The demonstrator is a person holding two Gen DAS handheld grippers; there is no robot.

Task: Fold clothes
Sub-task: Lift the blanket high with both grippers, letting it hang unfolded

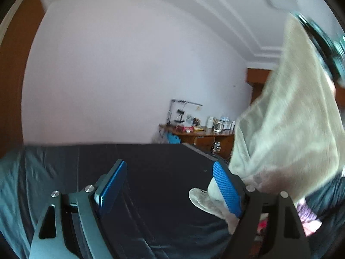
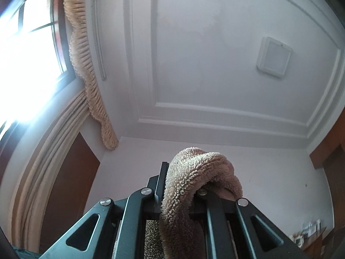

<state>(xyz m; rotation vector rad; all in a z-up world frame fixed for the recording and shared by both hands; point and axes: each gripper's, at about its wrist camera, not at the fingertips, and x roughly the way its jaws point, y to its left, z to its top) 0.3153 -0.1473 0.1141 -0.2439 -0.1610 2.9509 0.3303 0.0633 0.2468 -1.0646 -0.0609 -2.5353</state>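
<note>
Left wrist view: left tongs (image 1: 170,185) spread wide over the dark bed (image 1: 151,161), gripping nothing; the fleece (image 1: 286,129), blurred, hangs at right. Right wrist view: right tongs (image 2: 183,185) clamp the fleece, pointing ceilingward. Held by one end, it may bunch or slip.

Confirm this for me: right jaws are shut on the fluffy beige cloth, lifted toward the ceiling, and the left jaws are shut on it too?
Not quite. The left gripper is open, with nothing clamped between its blue pads; the left wrist view shows that. The rest holds: the right gripper is shut on the cloth, lifted toward the ceiling.
</note>
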